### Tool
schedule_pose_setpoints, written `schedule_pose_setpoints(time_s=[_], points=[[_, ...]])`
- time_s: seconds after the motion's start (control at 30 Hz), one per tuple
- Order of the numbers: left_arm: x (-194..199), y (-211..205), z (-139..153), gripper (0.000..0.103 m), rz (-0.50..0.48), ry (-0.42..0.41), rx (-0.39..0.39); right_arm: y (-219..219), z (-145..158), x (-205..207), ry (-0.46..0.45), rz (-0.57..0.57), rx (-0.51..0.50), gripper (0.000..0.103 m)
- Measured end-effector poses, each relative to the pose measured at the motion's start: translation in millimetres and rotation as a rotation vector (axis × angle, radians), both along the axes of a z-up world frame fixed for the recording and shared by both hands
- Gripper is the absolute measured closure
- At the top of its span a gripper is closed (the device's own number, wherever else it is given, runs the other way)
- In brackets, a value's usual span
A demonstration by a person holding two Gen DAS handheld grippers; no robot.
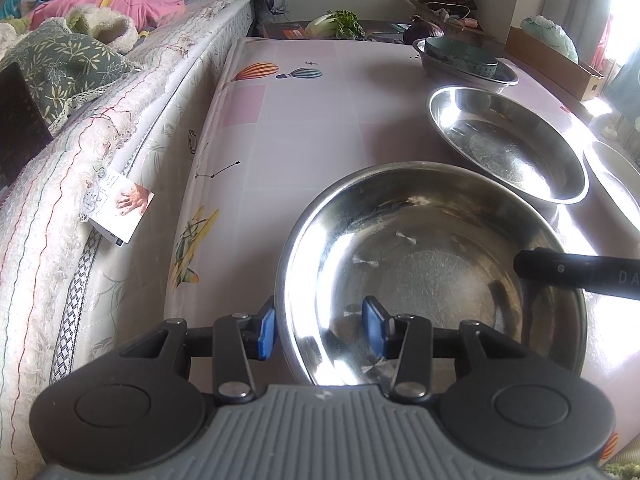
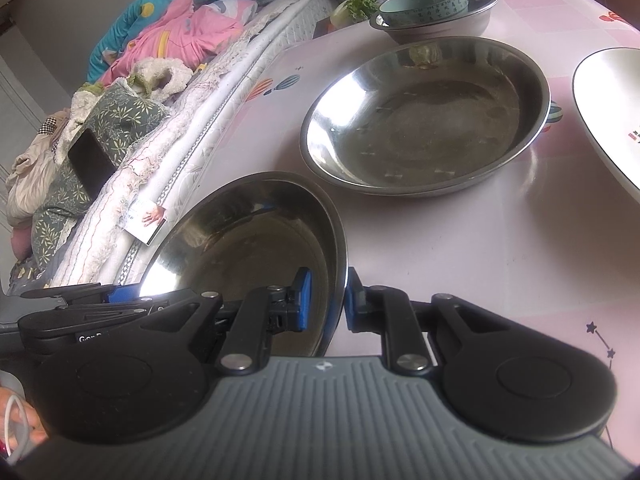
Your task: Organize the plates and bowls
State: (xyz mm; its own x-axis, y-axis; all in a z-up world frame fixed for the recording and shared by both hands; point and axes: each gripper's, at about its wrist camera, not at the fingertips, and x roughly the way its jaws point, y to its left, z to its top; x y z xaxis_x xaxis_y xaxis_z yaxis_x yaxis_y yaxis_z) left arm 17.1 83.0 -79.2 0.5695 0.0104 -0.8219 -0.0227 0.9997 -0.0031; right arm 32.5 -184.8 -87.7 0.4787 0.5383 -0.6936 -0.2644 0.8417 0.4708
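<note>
Steel-grey shallow round plate point(image 1: 432, 272) sits at the near end of the pink tablecloth point(image 1: 304, 120), beside the mattress point(image 1: 120, 140) — right gripper point(image 2: 325, 300) pinches its right rim, left gripper point(image 1: 320, 326) straddles the near-left rim, jaws half-open — with a matching steel plate point(image 2: 424, 116) just beyond.

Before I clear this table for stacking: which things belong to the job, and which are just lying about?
Job:
near round steel plate, gripped by right gripper
second steel plate
teal ceramic bowl in a grey basin
white oval plate

Lying about:
leafy greens
cardboard box
black phone
</note>
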Motion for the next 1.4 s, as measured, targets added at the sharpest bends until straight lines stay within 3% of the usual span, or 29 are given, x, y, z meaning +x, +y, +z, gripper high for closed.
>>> schedule_pose_setpoints(time_s=[1.4], points=[[-6.3,4.8,3.1,0.060,0.006,-0.010,-0.039,0.5,4.5,-3.0,-0.036,0.019,-0.009,0.087]])
